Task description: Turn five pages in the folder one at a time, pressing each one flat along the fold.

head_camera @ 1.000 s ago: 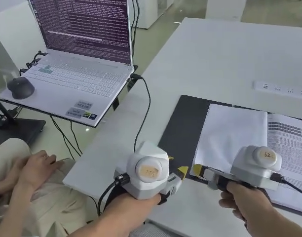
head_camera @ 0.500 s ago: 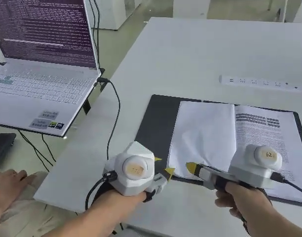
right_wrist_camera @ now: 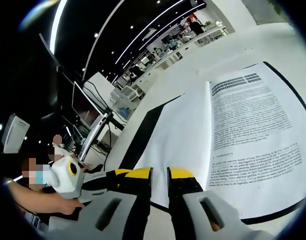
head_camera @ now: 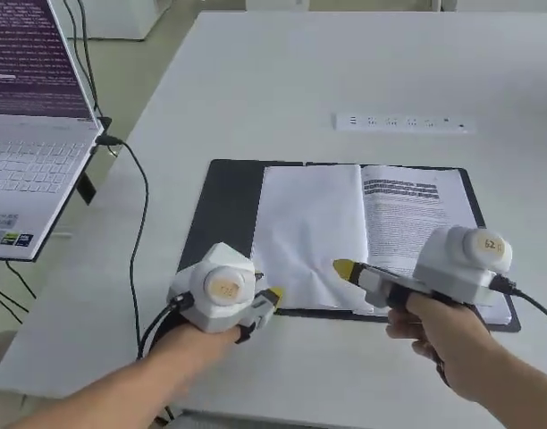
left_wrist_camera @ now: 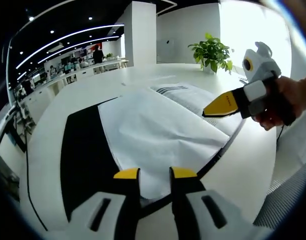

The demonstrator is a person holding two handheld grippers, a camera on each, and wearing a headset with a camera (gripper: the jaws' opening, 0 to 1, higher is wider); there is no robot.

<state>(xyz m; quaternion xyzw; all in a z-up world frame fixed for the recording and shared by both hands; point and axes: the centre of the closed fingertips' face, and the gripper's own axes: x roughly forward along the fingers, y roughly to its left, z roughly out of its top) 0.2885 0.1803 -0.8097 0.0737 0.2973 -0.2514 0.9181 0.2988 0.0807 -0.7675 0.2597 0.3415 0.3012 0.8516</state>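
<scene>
left tongs [left_wrist_camera: 154,174]: held slightly spread, a narrow gap between the yellow tips, nothing pinched; hovered at the near left corner of the folder.
right tongs [right_wrist_camera: 159,172]: drawn close, only a thin slit between the yellow tips, nothing pinched; pointed across toward the left tongs, low over the pages by the fold; contact with the paper could not be told.
black flat folder [head_camera: 227,210]: lay open on the bench, just ahead of both tongs.
blank white sheet [head_camera: 305,223]: lay left of the fold, faintly creased, straight ahead of the left tongs and under the tip of the right tongs.
printed sheet [head_camera: 408,210]: lay flat right of the fold, ahead of the right tongs.
white bench [head_camera: 273,71]: stretched on well beyond both tongs.
white power strip [head_camera: 403,122]: lay past the folder's far edge, well apart from both tongs.
silver laptop [head_camera: 23,152]: stood open, well off to the left of the left tongs.
black cable [head_camera: 141,223]: hung from the laptop's side, left of the left tongs.
</scene>
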